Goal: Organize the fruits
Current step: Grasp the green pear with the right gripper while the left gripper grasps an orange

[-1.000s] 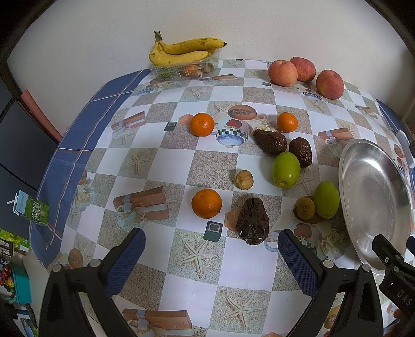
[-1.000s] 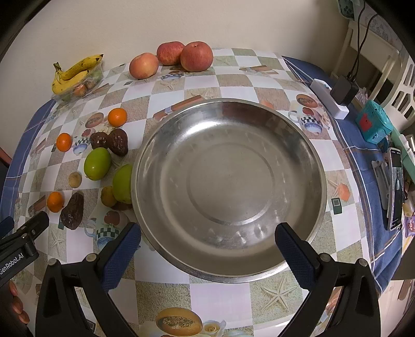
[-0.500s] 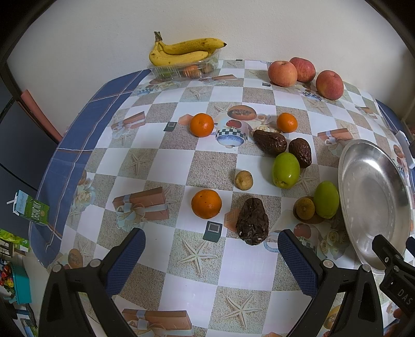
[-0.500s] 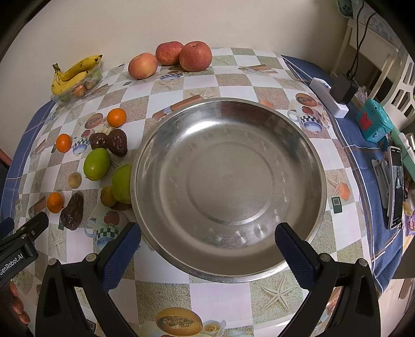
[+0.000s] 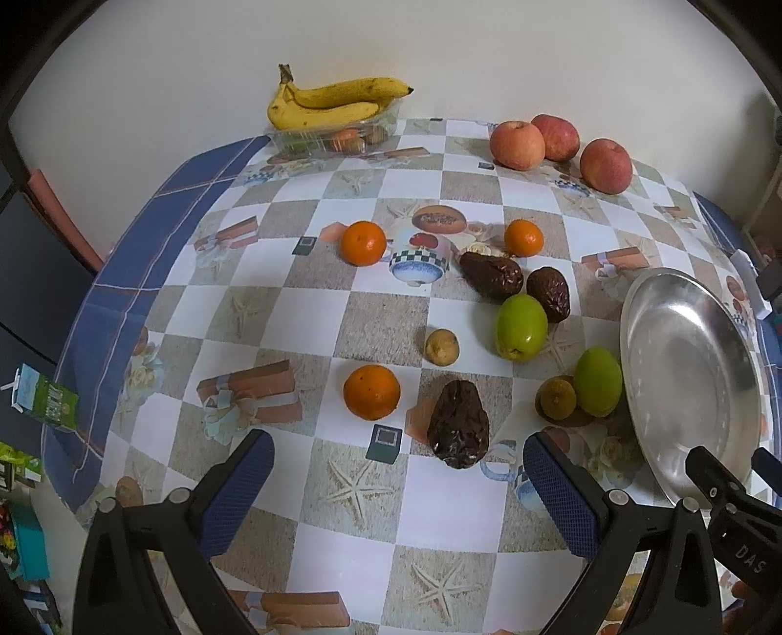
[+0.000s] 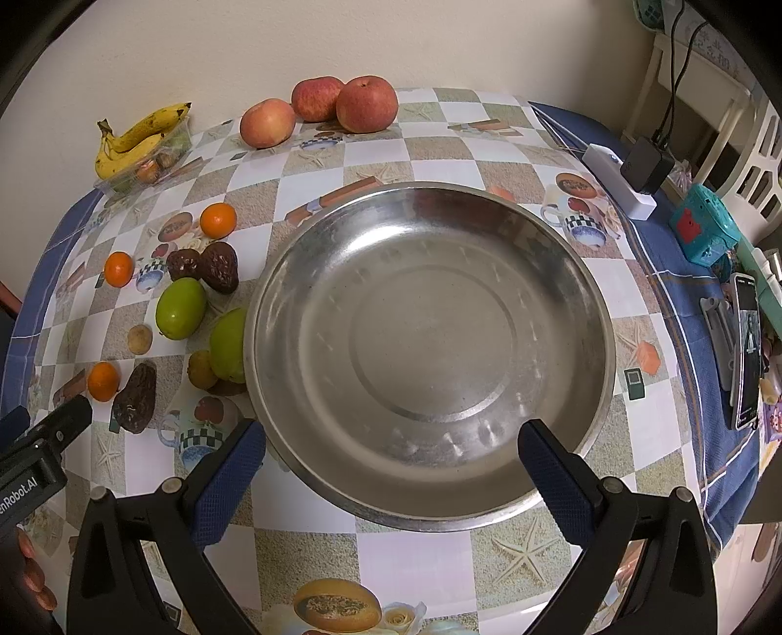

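I see a plain cream wall behind the worktop, which wears a checked cloth edged in blue. White slatted chair stands at right; light is soft and even.

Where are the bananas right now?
The bananas lie on a clear tray at the table's far edge by the wall, left of the three apples in the left wrist view.

Metal dish shiny, faintly scuffed; tablecloth smooth, glossy, plastic-looking; dark fruit wrinkled, matt; green fruit smooth-skinned.
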